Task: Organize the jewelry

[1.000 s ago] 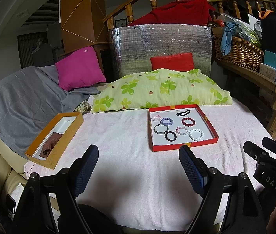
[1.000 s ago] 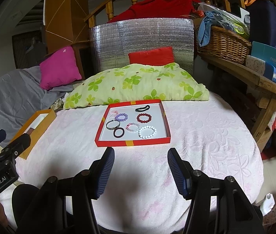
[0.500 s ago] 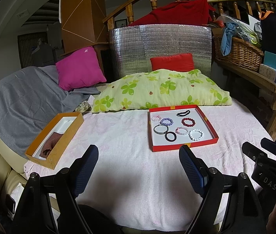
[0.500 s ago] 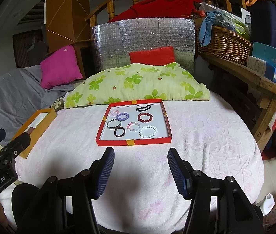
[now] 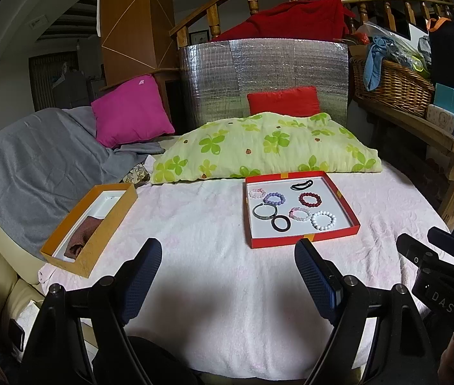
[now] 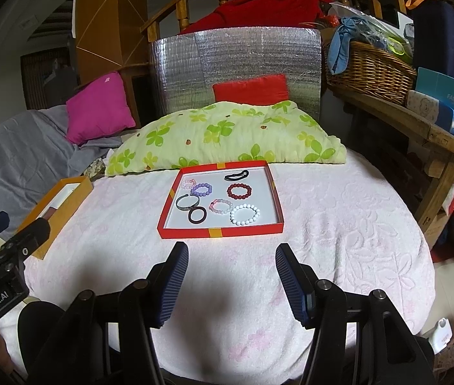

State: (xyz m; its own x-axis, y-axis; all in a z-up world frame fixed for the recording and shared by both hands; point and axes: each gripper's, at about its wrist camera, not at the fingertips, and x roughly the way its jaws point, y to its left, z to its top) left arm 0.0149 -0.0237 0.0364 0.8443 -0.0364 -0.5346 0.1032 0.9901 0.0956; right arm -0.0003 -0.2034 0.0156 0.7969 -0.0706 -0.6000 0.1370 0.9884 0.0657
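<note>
Sitting mid-frame, red tray (image 6: 220, 232) holds seven bracelets, white beads (image 6: 244, 214) nearest us; orange box (image 5: 98, 240) lower left. Our left gripper (image 5: 227, 261) and right gripper (image 6: 231, 264) hover short of the tray, both spread wide, holding nothing. Risk as we judge it: bracelets lie close together, so fingers could snag two. Readable: "GenRobot.AI", "DAS", "FASHION" on blue box (image 6: 451, 99).

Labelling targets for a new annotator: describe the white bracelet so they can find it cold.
On the pink-covered bed, in front of the green clover pillow, lies a shallow red tray holding seven bands. The white bracelet sits in the tray's near right corner, beside a pale pink beaded one. It is the only all-white ring of round beads; the rest are pink, purple, dark red, grey or black.
</note>
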